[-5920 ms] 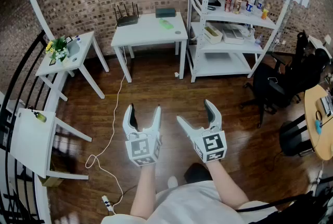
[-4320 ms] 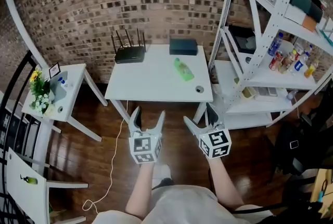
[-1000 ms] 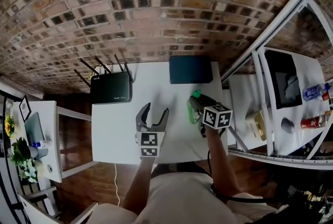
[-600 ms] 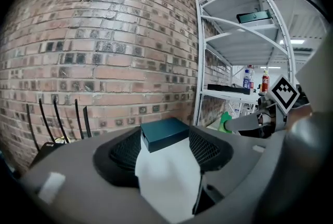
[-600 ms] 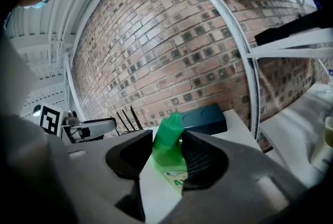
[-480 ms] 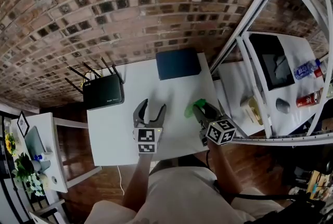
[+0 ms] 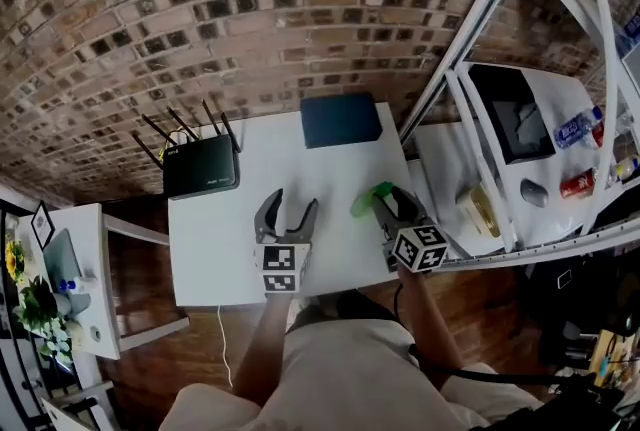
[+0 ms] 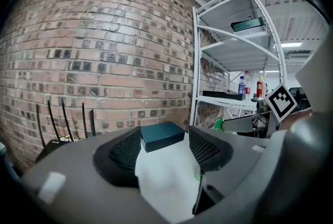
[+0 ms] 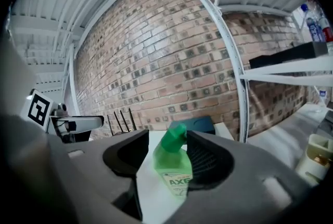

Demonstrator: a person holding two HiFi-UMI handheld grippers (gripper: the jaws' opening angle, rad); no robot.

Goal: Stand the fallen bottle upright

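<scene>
A green bottle point(image 9: 173, 168) with a green cap stands nearly upright between my right gripper's point(image 9: 165, 154) jaws, cap uppermost and leaning a little right. Its base is hidden behind the gripper body. The jaws are opening: the right pad still touches the bottle and a gap shows at the left pad. In the head view the bottle point(image 7: 366, 200) pokes out past the right gripper point(image 7: 388, 205) near the white table's point(image 7: 215, 244) right edge. My left gripper point(image 7: 287, 211) hovers open over the table's middle with nothing between its fingers.
A black router point(image 7: 200, 166) with antennas sits at the table's back left, a dark teal box point(image 7: 341, 120) at the back middle against the brick wall. A white metal shelf rack point(image 7: 497, 151) with bottles and cans stands right of the table.
The person walked from mid-room up to the table. The right gripper shut on the lying bottle and tipped it up; its jaws have now parted a little. The left gripper drifted slightly.
</scene>
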